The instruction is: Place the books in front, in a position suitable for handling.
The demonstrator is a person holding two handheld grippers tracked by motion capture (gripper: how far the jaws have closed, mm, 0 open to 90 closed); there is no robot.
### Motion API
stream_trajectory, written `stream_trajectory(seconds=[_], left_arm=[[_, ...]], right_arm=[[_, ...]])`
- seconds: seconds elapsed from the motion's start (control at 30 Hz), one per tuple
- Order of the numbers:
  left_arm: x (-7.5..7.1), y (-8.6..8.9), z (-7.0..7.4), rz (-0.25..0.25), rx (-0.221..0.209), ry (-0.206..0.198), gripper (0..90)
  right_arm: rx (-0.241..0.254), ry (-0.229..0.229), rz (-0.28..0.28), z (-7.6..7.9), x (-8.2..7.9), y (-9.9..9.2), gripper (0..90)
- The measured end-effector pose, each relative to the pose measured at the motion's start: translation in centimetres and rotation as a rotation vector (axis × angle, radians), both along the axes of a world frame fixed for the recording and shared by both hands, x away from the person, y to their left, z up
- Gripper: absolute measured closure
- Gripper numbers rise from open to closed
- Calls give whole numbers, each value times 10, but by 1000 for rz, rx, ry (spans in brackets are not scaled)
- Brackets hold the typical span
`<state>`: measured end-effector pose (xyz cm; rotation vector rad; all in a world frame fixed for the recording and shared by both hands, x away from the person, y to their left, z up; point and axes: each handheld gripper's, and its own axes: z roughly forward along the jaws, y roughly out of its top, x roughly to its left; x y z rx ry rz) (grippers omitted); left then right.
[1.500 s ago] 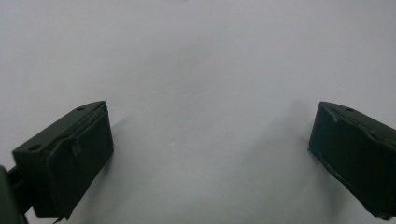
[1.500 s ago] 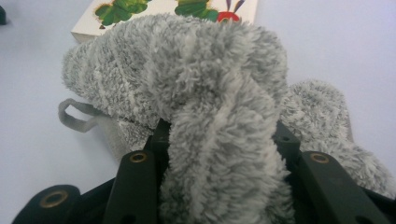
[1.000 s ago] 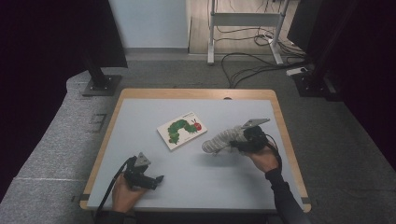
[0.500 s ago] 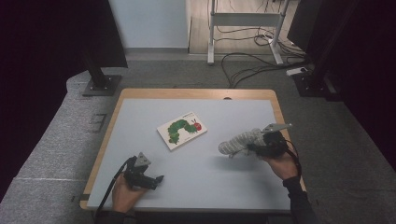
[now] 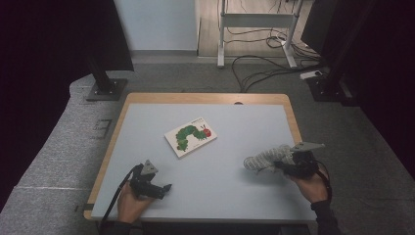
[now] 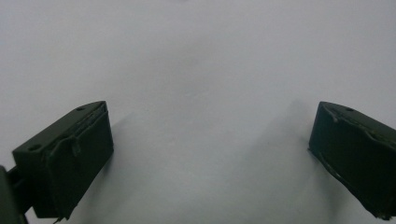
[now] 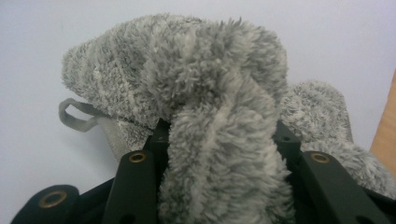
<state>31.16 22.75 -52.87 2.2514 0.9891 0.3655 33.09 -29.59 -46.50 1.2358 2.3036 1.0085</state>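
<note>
Two grippers were in play: the right gripper was clamped on a fuzzy grey striped sock, lower right of the high view, sock draped toward the middle. The left gripper sat lower left, jaws spread wide over bare table. A caterpillar picture book lay mid-table.

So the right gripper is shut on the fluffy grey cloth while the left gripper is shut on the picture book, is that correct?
Not quite: the left gripper is open and holds nothing, as the left gripper view shows; the picture book lies untouched mid-table. The right gripper is indeed shut on the fluffy grey cloth.
</note>
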Motion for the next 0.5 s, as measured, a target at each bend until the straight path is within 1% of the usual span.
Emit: stream_trajectory(seconds=[0.2,0.23,0.3,0.33,0.4,0.43,0.5], left_arm=[[0,0,0,0,0,0,0],[0,0,0,0,0,0,0],[0,0,0,0,0,0,0],[0,0,0,1,0,0,0],[0,0,0,1,-1,0,0],[0,0,0,0,-1,0,0],[0,0,0,1,0,0,0]], right_arm=[[-16,11,-17,-21,-6,-2,548],[-16,11,-17,-21,-6,-2,548],[-22,16,-20,-28,-7,-2,545],[-37,23,-21,-36,-8,-1,536],[-38,27,-22,-38,-8,-1,530],[-33,26,-25,-44,-9,-2,506],[-26,23,-29,-45,-9,-3,489]])
